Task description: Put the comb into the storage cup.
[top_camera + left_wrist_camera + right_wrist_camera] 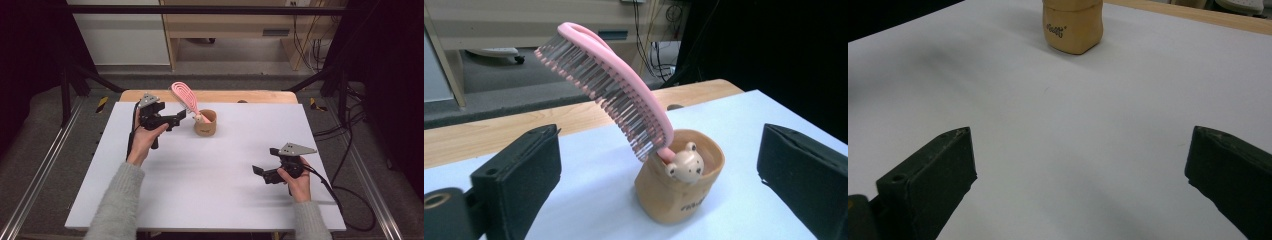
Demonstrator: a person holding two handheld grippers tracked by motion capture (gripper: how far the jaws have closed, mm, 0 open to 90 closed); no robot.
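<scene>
A pink hairbrush (pixel 183 95) stands handle-down in a tan cup (pixel 206 124) near the back middle of the white table (pixel 200 195), leaning up and to the left. In the left gripper view the hairbrush (pixel 609 90) shows its bristles, and a small bear figure (pixel 685 165) sits at the rim of the cup (pixel 684 195). My left gripper (pixel 180 117) is just left of the cup, open, with its jaws spread apart from the brush and cup (pixel 659 134). My right gripper (pixel 257 171) rests low at the front right, open and holding nothing (pixel 1080 135); the cup (pixel 1073 25) is far ahead of it.
A wooden strip (pixel 210 95) runs along the table's back edge. Beyond it are a floor, a cabinet and cables. Black frame bars (pixel 80 75) stand at both back corners. A cable (pixel 345 200) trails from the right gripper off the table's right side.
</scene>
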